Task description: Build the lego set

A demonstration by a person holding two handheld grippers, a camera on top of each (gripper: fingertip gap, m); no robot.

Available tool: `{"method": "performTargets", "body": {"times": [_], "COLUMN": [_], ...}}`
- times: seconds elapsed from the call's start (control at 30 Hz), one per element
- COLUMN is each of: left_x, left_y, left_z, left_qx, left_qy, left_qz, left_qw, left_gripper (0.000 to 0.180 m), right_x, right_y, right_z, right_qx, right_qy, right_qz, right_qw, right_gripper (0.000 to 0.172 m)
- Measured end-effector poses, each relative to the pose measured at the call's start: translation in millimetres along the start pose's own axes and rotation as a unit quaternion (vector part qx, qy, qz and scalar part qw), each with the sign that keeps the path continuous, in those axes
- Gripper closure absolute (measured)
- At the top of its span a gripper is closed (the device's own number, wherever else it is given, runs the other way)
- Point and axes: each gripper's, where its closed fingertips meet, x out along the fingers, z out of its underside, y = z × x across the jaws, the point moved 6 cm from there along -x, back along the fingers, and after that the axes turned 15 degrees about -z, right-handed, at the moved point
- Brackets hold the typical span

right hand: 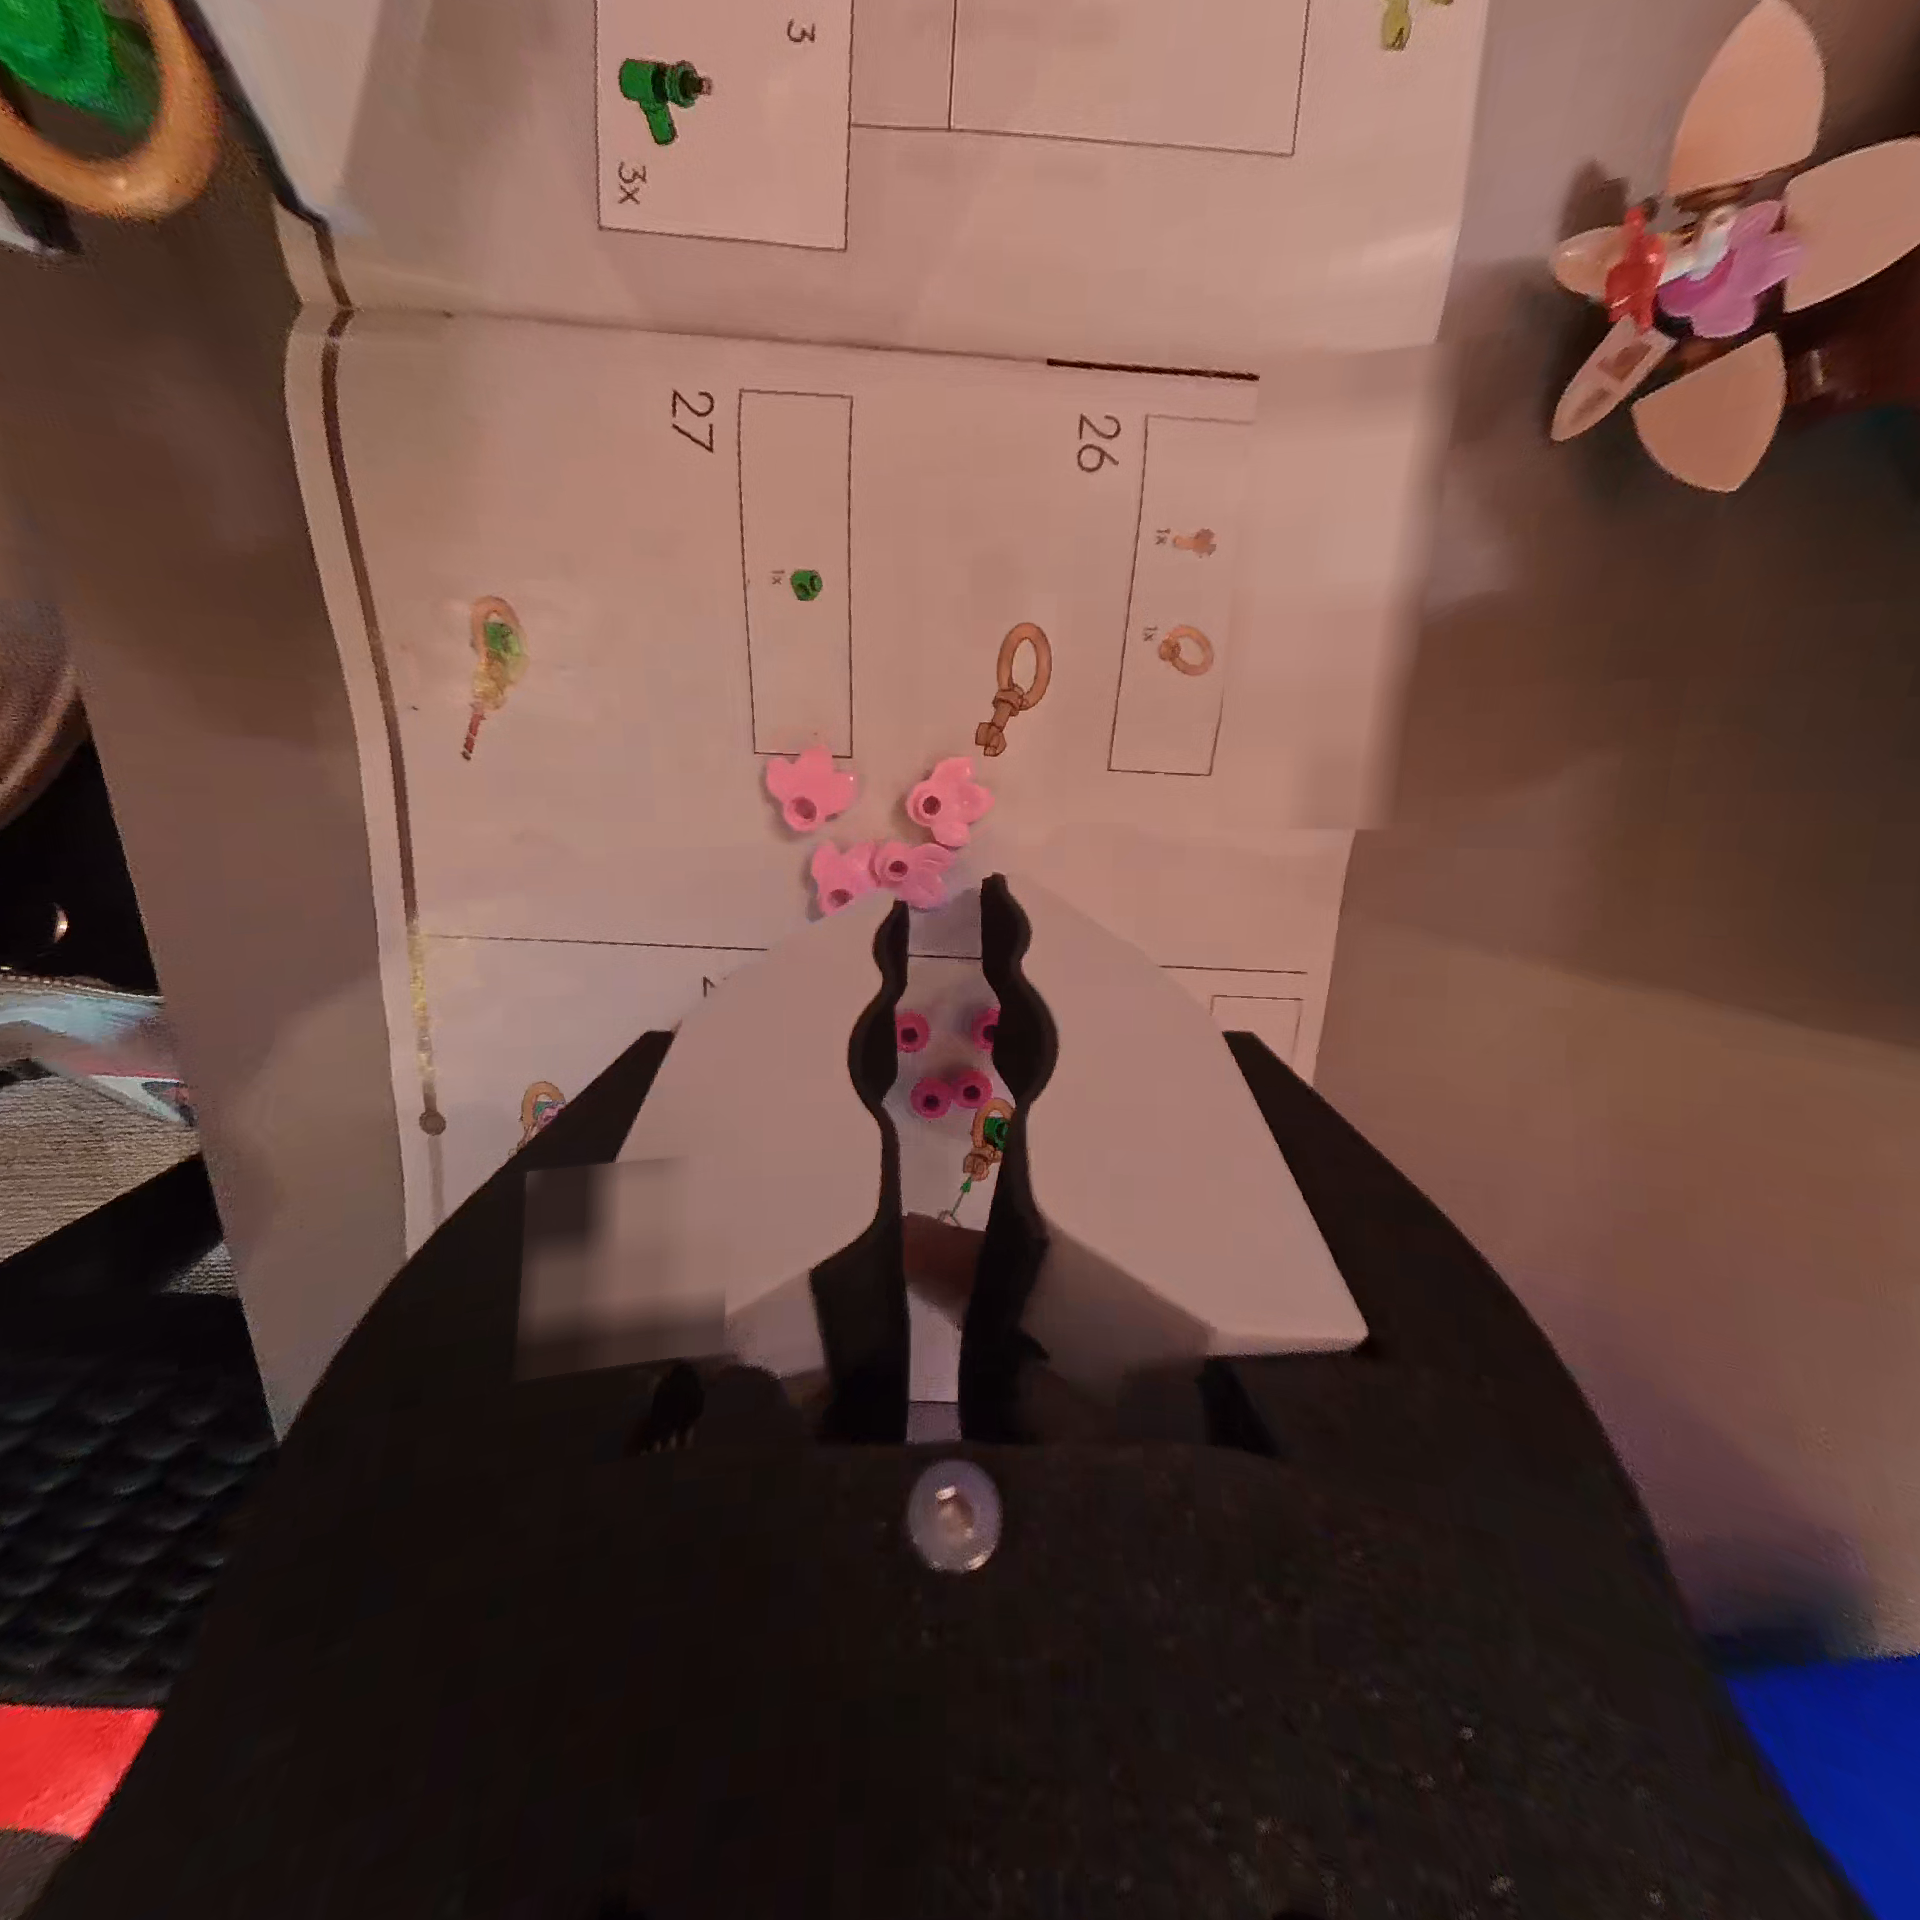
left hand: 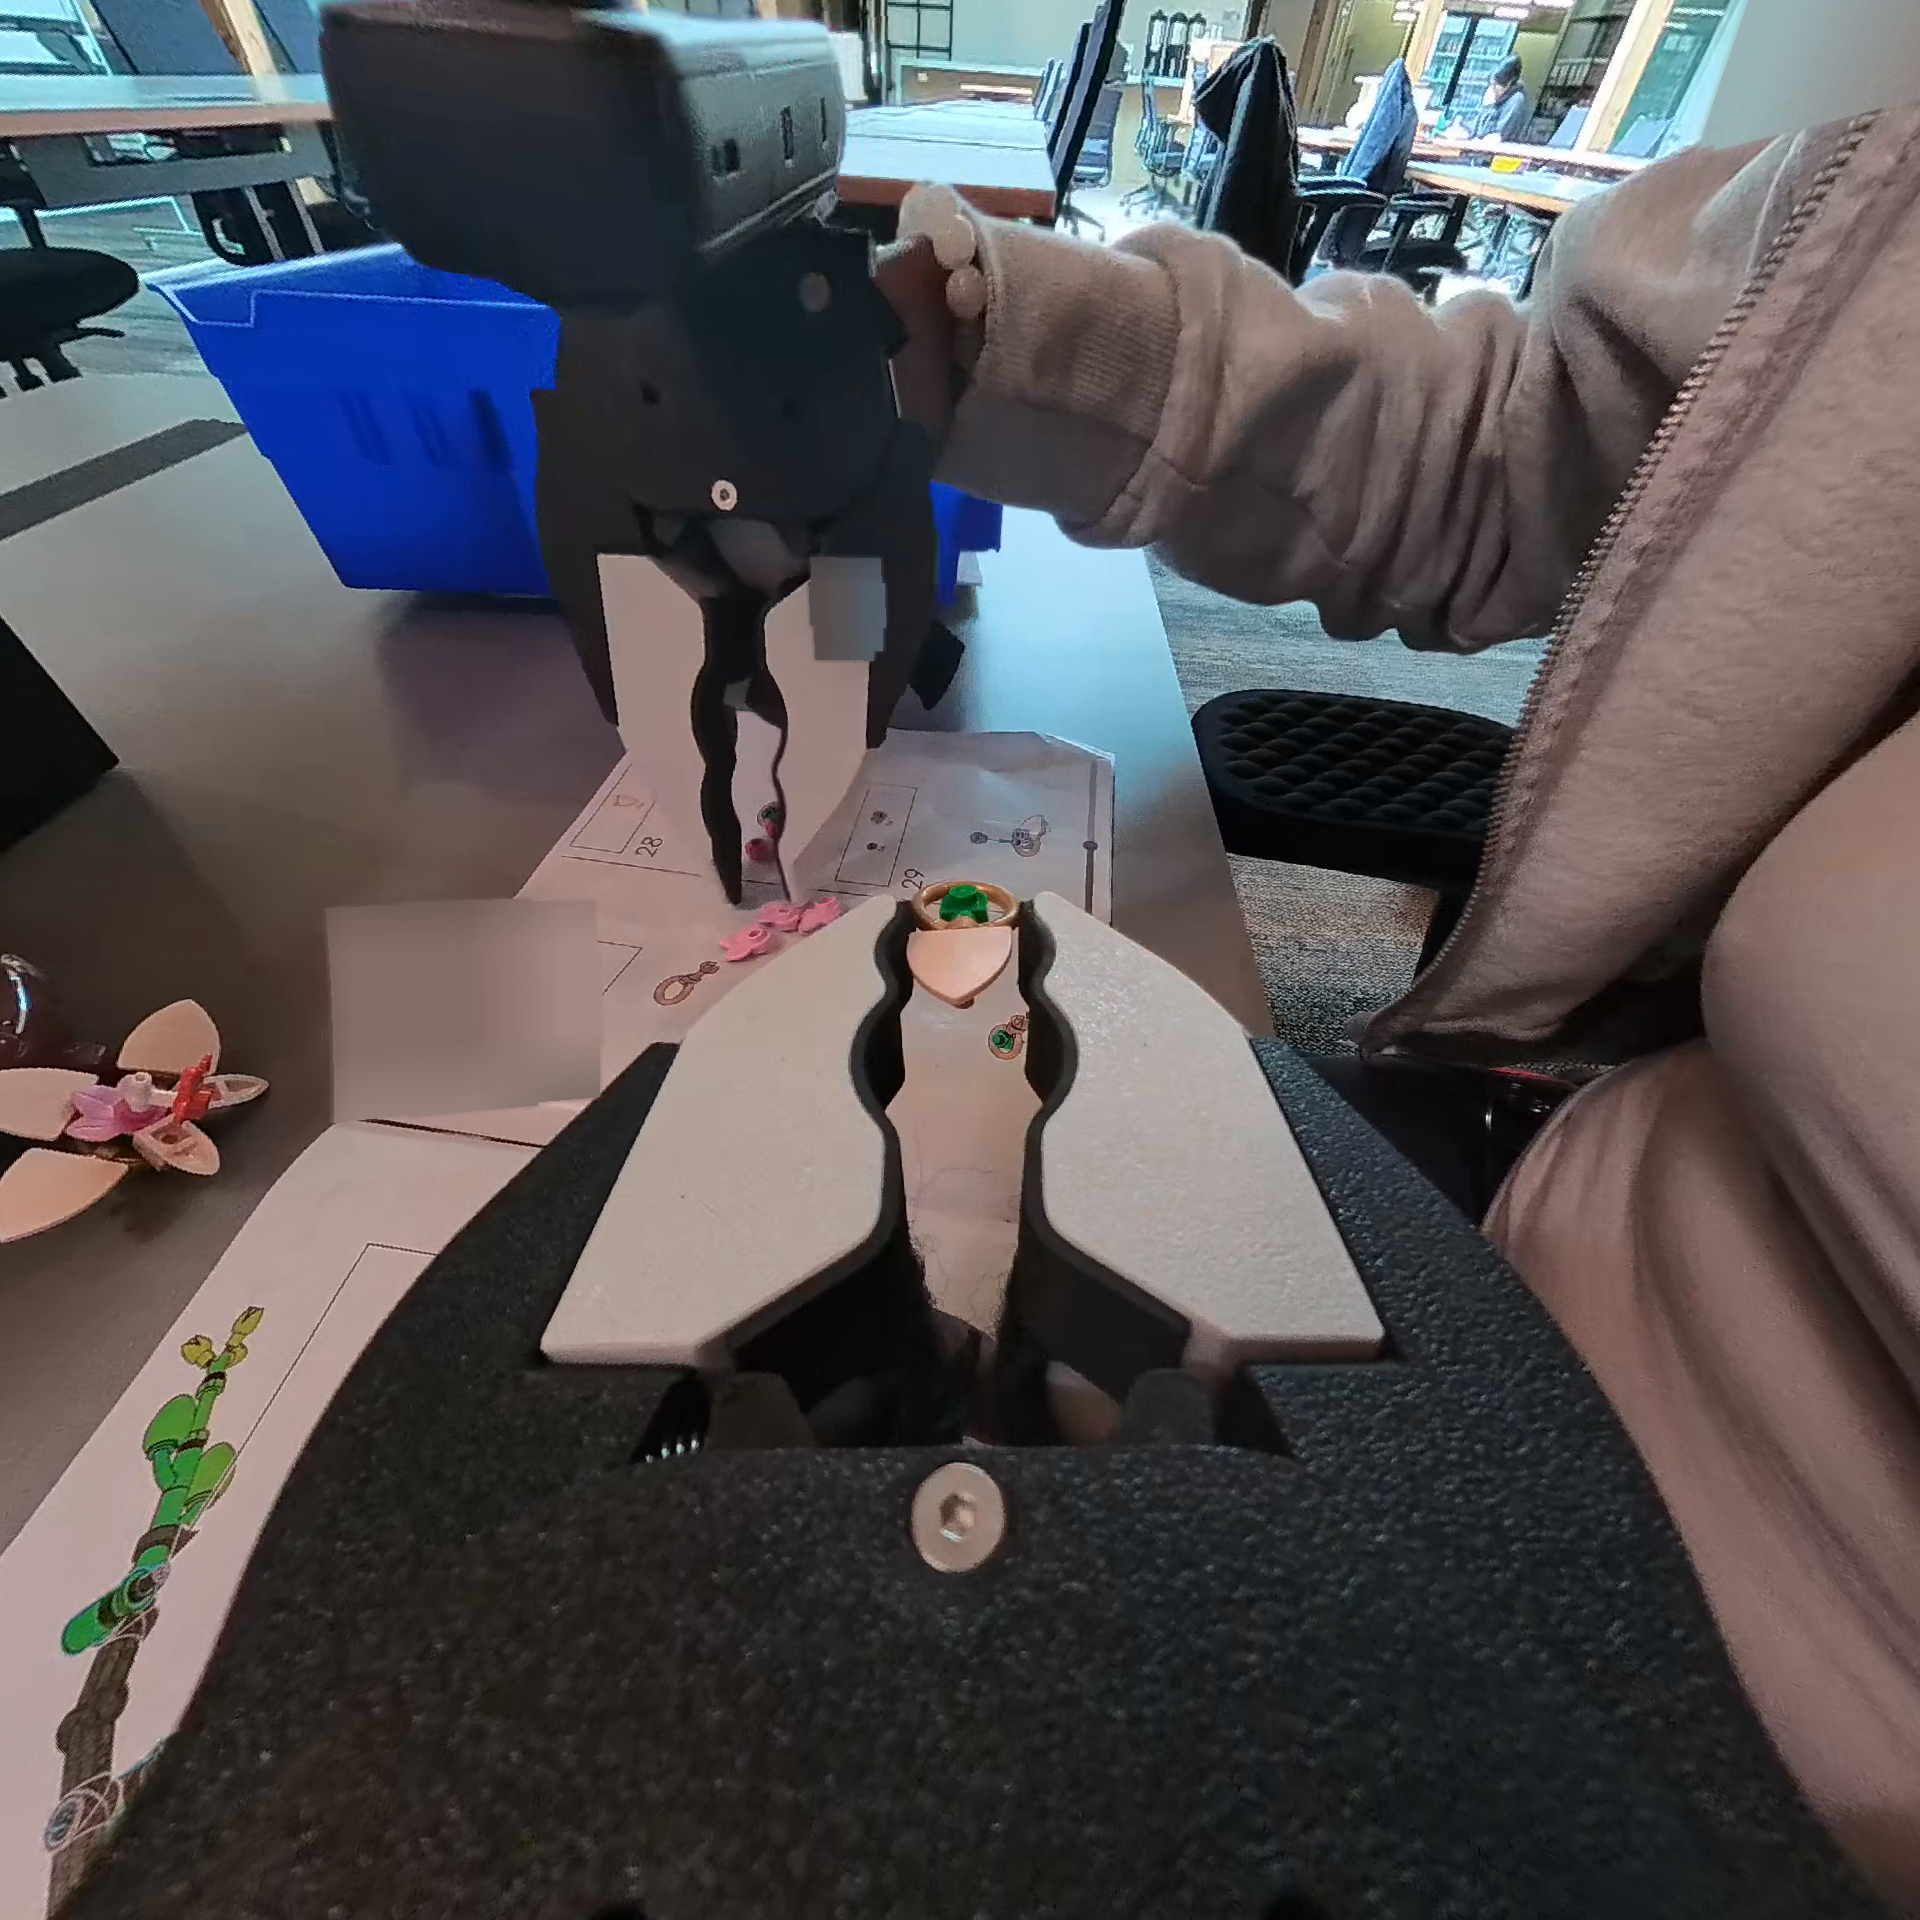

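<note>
A grey bench [left hand: 260, 727] fills the near ground of an open office, with rows of desks and chairs behind. At its left edge lies a built flower model [left hand: 125, 1117] with pale petals, partly cut off by the frame. Farther back stands a blue bin [left hand: 374, 416], half hidden by the right gripper [left hand: 758, 883], which points down at an open instruction booklet [left hand: 966, 800]. Its fingers stand narrowly apart with nothing between them, just beside a cluster of light pink flower pieces [right hand: 883, 831]; small dark pink round pieces [right hand: 940, 1060] lie under them, partly covered. The left gripper [left hand: 961, 920] has its fingers pressed on a gold ring piece [left hand: 961, 906] with a green stud and a pale petal. At far right, a grey sleeve [left hand: 1351, 416] and a black mesh chair [left hand: 1351, 769]; blurred patches cover part of the booklet.
</note>
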Motion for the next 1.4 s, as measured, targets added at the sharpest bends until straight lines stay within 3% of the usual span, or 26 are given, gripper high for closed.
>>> {"method": "performTargets", "body": {"times": [0.4,0.67,0.97,1.17,1.4], "left_x": [-1,-2,-3,21,61], "left_y": [0,0,8,19,24], "left_z": [-1,-1,-3,7,17], "left_qx": [0.0,0.003,0.061,0.109,0.128], "left_qy": [0.006,0.015,0.044,-0.057,-0.17], "left_qz": [0.001,-0.001,-0.024,-0.04,-0.004], "left_qw": [1.0,1.0,0.997,0.992,0.977], "left_gripper": [0.161,0.161,0.161,0.161,0.161], "right_x": [3,0,-12,-14,-10], "right_y": [0,-5,-26,-48,-62], "right_z": [5,9,7,14,30], "right_qx": [0.04,0.086,0.131,0.152,0.173], "right_qy": [0.072,0.155,0.209,0.207,0.224], "right_qz": [-0.002,-0.023,-0.084,-0.112,-0.106], "right_qw": [0.997,0.984,0.965,0.96,0.953], "right_gripper": [0.16,0.171,0.172,0.172,0.172]}}
